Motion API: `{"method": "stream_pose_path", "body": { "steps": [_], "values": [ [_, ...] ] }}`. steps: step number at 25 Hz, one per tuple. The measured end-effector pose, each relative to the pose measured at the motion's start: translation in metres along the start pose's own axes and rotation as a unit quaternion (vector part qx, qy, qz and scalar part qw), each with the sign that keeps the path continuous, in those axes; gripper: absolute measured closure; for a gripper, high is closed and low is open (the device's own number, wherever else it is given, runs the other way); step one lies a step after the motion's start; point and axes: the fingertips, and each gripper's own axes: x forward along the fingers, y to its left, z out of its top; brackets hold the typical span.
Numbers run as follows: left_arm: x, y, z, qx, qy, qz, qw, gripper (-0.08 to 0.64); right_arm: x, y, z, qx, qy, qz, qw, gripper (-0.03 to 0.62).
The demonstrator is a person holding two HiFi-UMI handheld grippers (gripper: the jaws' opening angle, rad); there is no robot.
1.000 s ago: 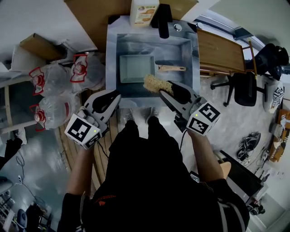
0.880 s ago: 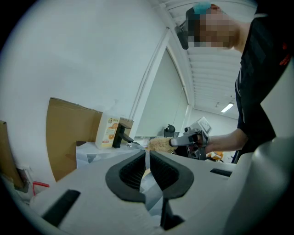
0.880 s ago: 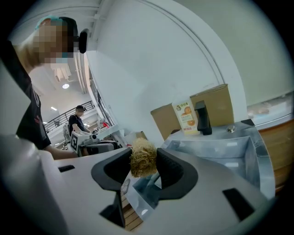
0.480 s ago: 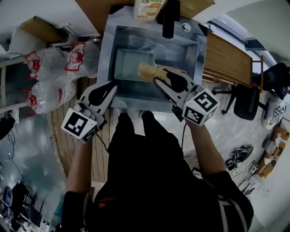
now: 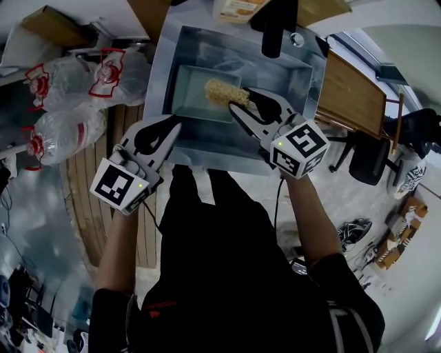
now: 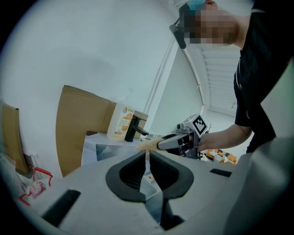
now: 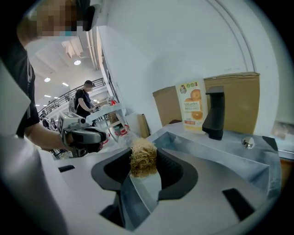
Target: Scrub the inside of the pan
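Observation:
A pale rectangular pan (image 5: 195,98) lies in the steel sink (image 5: 307,74). My right gripper (image 5: 238,102) is shut on a straw-coloured fibre scourer (image 5: 223,92) and holds it over the pan's right part. The pan's handle is hidden under that gripper. The scourer (image 7: 143,158) fills the gap between the right jaws in the right gripper view. My left gripper (image 5: 172,129) hovers at the sink's front rim, left of the pan, jaws shut with nothing between them. The left gripper view looks past the left gripper (image 6: 148,158) to the right gripper (image 6: 157,145) and the scourer (image 6: 147,145).
A black faucet (image 5: 272,29) and an orange-printed carton (image 5: 241,8) stand at the sink's back edge. Clear bags of bottles (image 5: 83,83) lie on the floor to the left. A wooden table (image 5: 353,88) and office chair (image 5: 372,158) are to the right.
My right gripper has carried the scourer forward and left, from the sink's front edge to over the pan. The left gripper has stayed by the front rim.

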Motion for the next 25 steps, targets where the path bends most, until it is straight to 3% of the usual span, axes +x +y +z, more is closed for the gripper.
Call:
{"method": "stream_pose_path", "body": {
  "steps": [6,12,25],
  "values": [
    [-0.005,0.021,-0.013,-0.009,0.010,-0.010,0.9999,0.522,0.043,-0.014,-0.023,-0.045,0.050,-0.022,0.998,0.423],
    [-0.013,0.039,-0.022,-0.029,0.003,-0.011,0.9995,0.522,0.086,-0.026,-0.050,-0.110,0.116,-0.034,0.987,0.423],
    [-0.033,0.064,-0.035,-0.053,-0.001,-0.003,0.9986,0.522,0.146,-0.045,-0.088,-0.165,0.205,-0.046,0.964,0.423]
  ]
}}
